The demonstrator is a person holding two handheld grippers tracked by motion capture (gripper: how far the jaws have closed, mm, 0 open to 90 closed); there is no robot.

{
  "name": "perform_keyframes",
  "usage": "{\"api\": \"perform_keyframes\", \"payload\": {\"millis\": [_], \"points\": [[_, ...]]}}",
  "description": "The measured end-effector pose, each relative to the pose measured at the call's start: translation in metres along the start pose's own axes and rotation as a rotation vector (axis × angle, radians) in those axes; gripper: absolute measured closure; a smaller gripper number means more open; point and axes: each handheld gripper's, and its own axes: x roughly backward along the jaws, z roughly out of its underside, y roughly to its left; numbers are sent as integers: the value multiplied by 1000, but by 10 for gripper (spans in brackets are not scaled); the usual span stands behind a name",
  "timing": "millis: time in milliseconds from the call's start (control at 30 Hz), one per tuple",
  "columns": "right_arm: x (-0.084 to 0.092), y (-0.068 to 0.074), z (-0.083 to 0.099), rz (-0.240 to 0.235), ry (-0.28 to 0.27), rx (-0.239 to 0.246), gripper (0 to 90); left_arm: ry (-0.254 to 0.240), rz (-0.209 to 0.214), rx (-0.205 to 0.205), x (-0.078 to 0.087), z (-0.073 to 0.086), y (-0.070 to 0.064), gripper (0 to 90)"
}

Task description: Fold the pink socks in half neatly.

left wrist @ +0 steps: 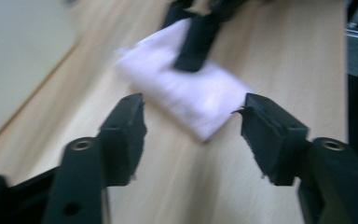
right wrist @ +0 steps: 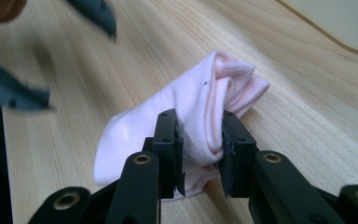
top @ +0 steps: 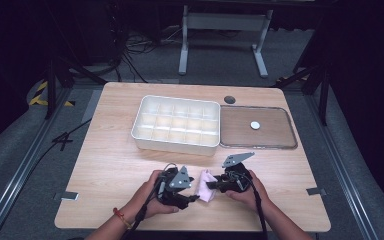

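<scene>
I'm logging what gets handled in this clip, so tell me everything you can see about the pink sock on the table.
The pink sock is pale pink, soft knit fabric, folded over on itself into a small bundle with a ribbed cuff at one end. It lies on the wooden table near the front edge, in front of the white compartment tray. The right gripper pinches its folded layers between black fingers. The left gripper is open beside it, not touching.
</scene>
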Motion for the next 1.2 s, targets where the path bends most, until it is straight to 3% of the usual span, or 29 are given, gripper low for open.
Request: {"api": "perform_keyframes", "payload": {"millis": [167, 267, 400, 500, 867, 1200], "points": [[5, 1, 0, 7, -22, 26, 720, -1, -58, 42, 17, 13, 15, 282], [7, 1, 1, 14, -32, 34, 721, 44, -115, 73, 24, 34, 23, 260], [11, 0, 0, 28, -49, 46, 722, 82, -140, 125, 29, 58, 31, 245], [16, 1, -1, 50, -64, 66, 723, 96, -160, 131, 34, 75, 38, 229], [26, 4, -4, 104, -79, 137, 724, 84, -166, 189, 41, 101, 46, 181], [40, 1, -6, 141, -115, 158, 724, 46, -143, 250, 40, 109, 50, 155]]}}
